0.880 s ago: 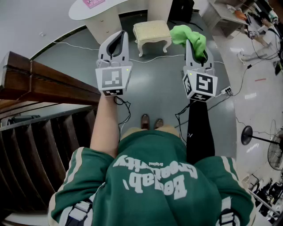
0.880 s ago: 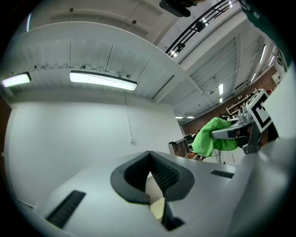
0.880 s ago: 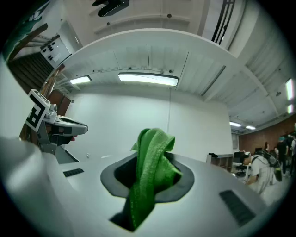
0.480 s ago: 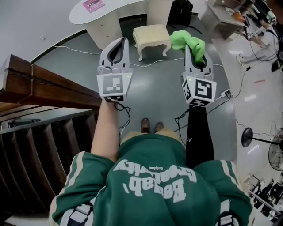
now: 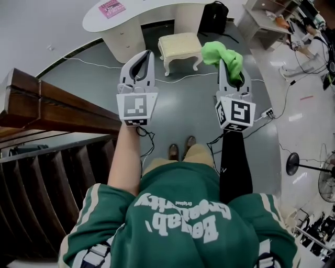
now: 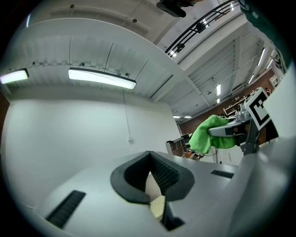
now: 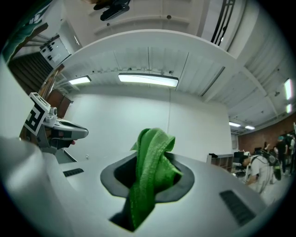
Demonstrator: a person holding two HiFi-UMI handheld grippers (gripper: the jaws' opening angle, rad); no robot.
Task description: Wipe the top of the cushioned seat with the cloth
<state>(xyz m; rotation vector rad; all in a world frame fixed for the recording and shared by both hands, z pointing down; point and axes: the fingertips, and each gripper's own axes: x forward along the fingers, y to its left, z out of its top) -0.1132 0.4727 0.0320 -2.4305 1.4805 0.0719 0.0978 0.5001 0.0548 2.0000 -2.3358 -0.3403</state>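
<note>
The cushioned seat [image 5: 180,46], a cream stool with curved legs, stands on the grey floor ahead of me. My right gripper [image 5: 231,67] is held in the air to the right of it, shut on the green cloth [image 5: 225,52], which bunches out above the jaws. The right gripper view shows the cloth [image 7: 151,170] draped between the jaws of that gripper [image 7: 148,183]. My left gripper [image 5: 141,58] hovers near the seat's left, shut and holding nothing. In the left gripper view its jaws [image 6: 151,175] meet, and the cloth [image 6: 210,134] shows at the right.
A white curved desk [image 5: 137,14] stands behind the seat, with a black bag [image 5: 212,18] beside it. A dark wooden stair rail [image 5: 52,104] runs along the left. Cables [image 5: 272,112] lie on the floor at the right, and a fan stand [image 5: 293,159] beyond them.
The person has stepped forward, so the seat and desk sit a little nearer. Both grippers keep the same pose, the cloth still held in the right one.
</note>
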